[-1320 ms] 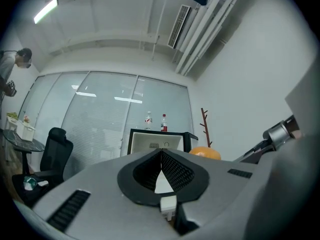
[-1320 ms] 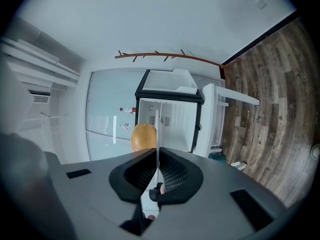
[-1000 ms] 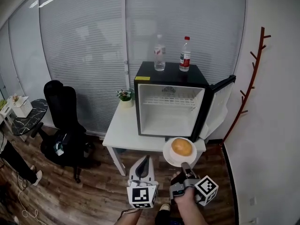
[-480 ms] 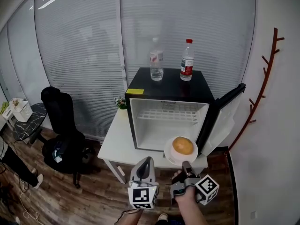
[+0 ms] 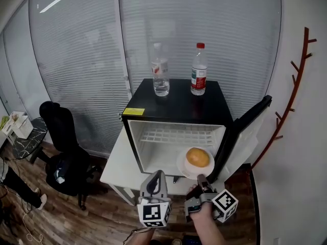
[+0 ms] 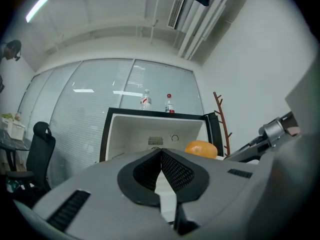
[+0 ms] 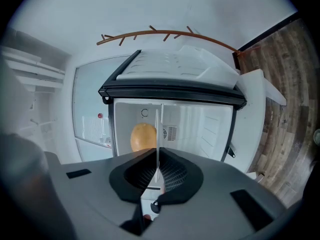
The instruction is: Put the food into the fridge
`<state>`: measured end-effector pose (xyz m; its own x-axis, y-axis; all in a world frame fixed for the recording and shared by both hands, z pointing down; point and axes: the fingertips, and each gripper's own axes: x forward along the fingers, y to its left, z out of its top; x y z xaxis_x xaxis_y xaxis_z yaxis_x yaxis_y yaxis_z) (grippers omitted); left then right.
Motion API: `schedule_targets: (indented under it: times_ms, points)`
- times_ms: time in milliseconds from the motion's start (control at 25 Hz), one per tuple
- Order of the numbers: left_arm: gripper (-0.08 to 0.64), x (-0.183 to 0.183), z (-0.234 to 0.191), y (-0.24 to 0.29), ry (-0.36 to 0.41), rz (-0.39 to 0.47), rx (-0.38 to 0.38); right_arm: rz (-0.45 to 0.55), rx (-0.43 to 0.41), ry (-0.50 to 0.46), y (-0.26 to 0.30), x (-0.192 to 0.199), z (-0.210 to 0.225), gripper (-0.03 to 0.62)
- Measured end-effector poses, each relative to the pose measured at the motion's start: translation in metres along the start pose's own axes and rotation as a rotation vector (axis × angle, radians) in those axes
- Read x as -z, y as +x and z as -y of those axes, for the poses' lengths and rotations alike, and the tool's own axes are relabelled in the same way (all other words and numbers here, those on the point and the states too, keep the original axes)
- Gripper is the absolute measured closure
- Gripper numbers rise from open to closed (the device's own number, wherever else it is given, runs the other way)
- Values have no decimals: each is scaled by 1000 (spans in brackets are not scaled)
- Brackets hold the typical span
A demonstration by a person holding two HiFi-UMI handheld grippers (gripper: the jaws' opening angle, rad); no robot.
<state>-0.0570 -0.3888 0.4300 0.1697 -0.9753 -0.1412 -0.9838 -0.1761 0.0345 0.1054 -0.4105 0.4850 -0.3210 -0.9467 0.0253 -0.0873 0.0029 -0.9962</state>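
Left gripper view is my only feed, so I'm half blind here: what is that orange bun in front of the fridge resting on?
Observer: The bun sits on a white plate.
Operator: What carries the plate?
Observer: The right hand-held gripper. Its jaws are shut on the plate's rim, which shows edge-on in the right gripper view.
Operator: And what is the fridge standing on?
Observer: The fridge stands on a white table.
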Motion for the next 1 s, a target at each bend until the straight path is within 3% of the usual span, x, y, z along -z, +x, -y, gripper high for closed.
schedule_targets:
  times_ms: [520, 1000]
  points:
    - [532, 15, -34, 87, -25, 3, 61, 71, 13, -5, 80, -14, 0, 557]
    - [532, 30, -55, 132, -31, -3, 118, 139, 17, 14, 128, -19, -5, 557]
